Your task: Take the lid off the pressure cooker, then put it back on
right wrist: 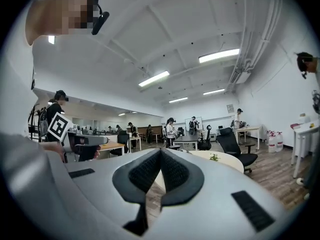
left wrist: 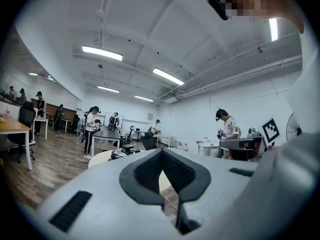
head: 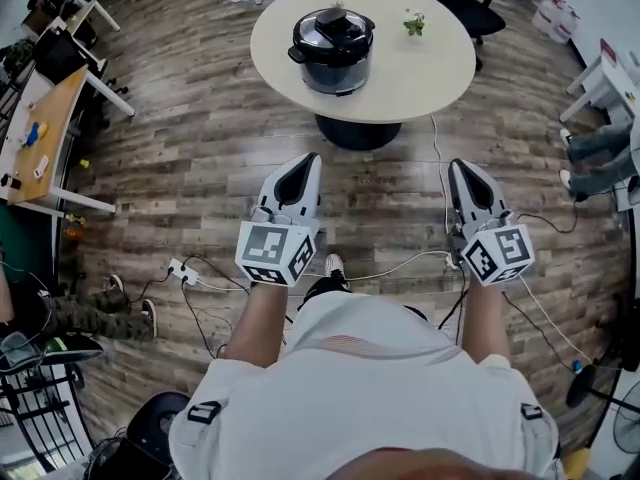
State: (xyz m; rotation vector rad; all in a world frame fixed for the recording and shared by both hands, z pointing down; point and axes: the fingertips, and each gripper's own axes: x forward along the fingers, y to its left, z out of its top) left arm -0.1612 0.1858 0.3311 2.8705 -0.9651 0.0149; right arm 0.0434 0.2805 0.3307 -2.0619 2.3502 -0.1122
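Behind left gripper (left wrist: 161, 152), jaws pressed together, pressure cooker (left wrist: 121, 153) sits half hidden; right gripper's (right wrist: 160, 152) jaws meet.

There was one round white table (head: 440, 68). On it stood one pressure cooker (head: 335, 70) with one lid (head: 335, 26), and one small green plant (head: 414, 24). Two grippers were in view, the left gripper (head: 305, 160) and the right gripper (head: 458, 166). Each carried one marker cube, making two: the left marker cube (head: 275, 253) and the right marker cube (head: 497, 253). One black office chair (head: 465, 3) stood behind the table. One white power strip (head: 180, 268) lay on the floor, and one wooden desk (head: 45, 118) stood at the left.
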